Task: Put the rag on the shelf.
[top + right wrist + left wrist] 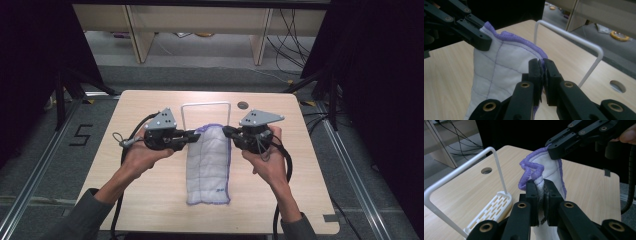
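A white quilted cloth with a purple hem (209, 165) hangs by its far edge above the wooden table, its near end still lying on the top. My left gripper (194, 134) is shut on the cloth's far left corner (534, 173); its jaws pinch bunched fabric in the left gripper view (541, 195). My right gripper (226, 131) is shut on the far right corner, with the purple hem (524, 41) squeezed between its jaws (542, 75). Each gripper view also shows the other gripper clamped on the opposite corner.
A white wire rack (206, 111) with a tall hoop stands on the table just behind the cloth; its slotted base (491, 211) shows in the left gripper view. A round cable hole (243, 105) lies at the far right. Cables trail from both grippers.
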`<action>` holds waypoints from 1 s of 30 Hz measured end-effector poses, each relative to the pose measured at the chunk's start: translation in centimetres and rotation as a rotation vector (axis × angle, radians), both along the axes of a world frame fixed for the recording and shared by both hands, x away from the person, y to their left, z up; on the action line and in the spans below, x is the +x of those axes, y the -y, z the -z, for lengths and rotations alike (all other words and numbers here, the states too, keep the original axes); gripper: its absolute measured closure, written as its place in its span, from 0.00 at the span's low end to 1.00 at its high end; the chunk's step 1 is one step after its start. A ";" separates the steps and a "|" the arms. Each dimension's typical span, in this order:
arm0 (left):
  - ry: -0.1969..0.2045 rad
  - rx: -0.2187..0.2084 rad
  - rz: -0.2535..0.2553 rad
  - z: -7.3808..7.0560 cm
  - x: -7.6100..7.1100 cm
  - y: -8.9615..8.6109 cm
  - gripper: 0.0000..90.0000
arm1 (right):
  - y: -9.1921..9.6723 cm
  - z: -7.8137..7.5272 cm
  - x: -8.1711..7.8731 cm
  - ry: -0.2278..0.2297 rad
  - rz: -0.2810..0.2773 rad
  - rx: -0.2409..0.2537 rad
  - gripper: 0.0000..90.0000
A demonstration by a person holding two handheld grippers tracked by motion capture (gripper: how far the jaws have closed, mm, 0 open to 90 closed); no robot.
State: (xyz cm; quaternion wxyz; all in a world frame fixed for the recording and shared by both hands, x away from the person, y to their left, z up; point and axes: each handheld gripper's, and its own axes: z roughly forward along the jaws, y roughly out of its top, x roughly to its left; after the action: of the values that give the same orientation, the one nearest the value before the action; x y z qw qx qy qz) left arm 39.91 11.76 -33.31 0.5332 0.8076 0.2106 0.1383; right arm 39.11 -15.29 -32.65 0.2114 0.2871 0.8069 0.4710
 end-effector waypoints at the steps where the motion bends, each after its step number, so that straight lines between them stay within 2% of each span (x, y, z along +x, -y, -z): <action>1: 0.002 -0.002 -0.005 -0.4 0.2 -0.1 0.93 | 0.0 -0.3 0.2 0.009 0.000 0.003 0.96; 7: 0.016 0.004 -0.052 -2.0 1.6 -0.8 0.93 | 0.1 -2.2 1.1 0.025 0.021 0.034 0.96; 8: 0.017 0.002 -0.058 -2.2 1.8 -0.9 0.93 | 0.1 -2.6 1.5 0.039 0.015 0.029 0.96; 12: -0.004 -0.003 -0.066 -3.0 2.9 -1.4 0.93 | 0.0 -3.7 2.4 0.028 0.032 0.038 0.96; 15: -0.012 -0.008 -0.077 -3.5 3.6 -1.6 0.93 | 0.0 -4.2 3.2 0.034 0.037 0.046 0.96; 16: -0.012 -0.008 -0.077 -3.5 3.6 -1.6 0.93 | -0.2 -4.3 3.3 0.018 0.046 0.057 0.96; 17: -0.018 -0.009 -0.078 -3.8 4.1 -1.7 0.93 | -0.2 -4.4 3.7 0.028 0.039 0.052 0.96; 22: -0.029 0.001 -0.089 -4.5 5.1 -1.8 0.93 | -0.7 -5.0 4.8 0.007 0.048 0.045 0.96; 24: -0.030 -0.001 -0.091 -4.6 5.3 -1.8 0.93 | -0.7 -5.1 5.1 0.015 0.046 0.039 0.96; 25: -0.036 -0.002 -0.098 -4.9 5.7 -1.8 0.93 | -0.8 -5.3 5.4 -0.001 0.052 0.051 0.96; 30: -0.027 -0.006 -0.107 -5.7 6.7 -1.9 0.93 | -0.9 -6.0 6.3 0.012 0.062 0.041 0.96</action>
State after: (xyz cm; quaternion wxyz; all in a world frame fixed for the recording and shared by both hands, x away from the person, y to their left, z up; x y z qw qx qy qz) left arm 46.60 13.64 -27.59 0.5244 0.7954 0.2610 0.1553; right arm 45.38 -14.40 -26.64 0.2247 0.3136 0.7866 0.4821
